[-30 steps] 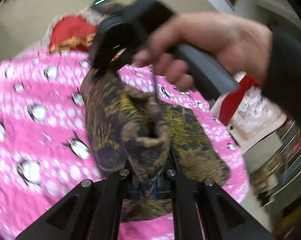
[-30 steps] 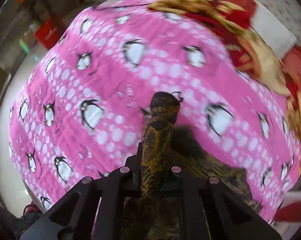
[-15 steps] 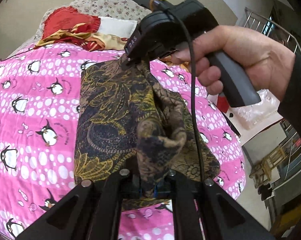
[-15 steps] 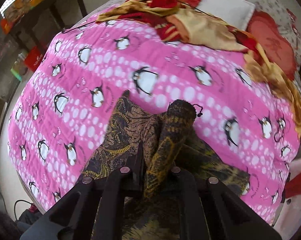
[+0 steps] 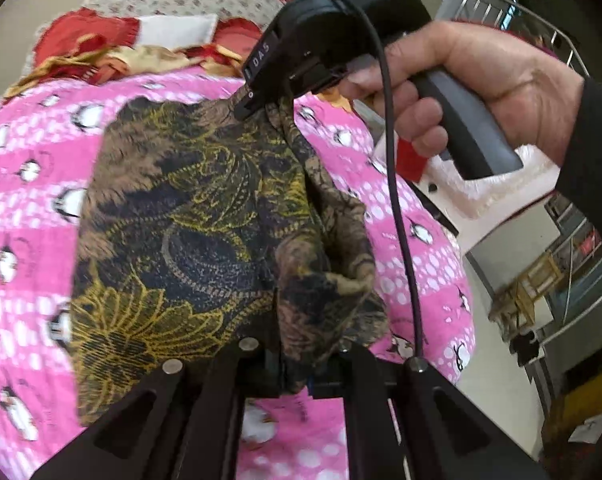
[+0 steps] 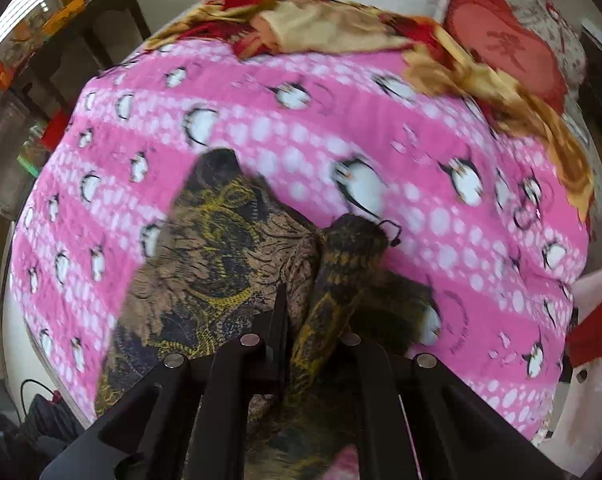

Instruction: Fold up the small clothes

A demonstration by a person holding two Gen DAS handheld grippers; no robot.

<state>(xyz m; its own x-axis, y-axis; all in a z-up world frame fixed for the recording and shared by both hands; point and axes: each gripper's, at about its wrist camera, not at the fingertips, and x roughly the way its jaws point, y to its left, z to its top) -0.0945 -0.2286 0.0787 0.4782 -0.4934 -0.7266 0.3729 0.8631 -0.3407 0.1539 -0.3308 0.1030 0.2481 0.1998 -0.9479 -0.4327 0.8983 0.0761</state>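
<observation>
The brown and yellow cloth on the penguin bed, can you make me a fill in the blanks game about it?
1. The pink blanket is covered in little ____.
2. The brown and yellow cloth is pinched by ____ claws at once.
3. The right claw is held by a person's ____.
4. Behind the blanket lies a heart-shaped cushion coloured ____.

Missing words: penguins; two; hand; red
</observation>
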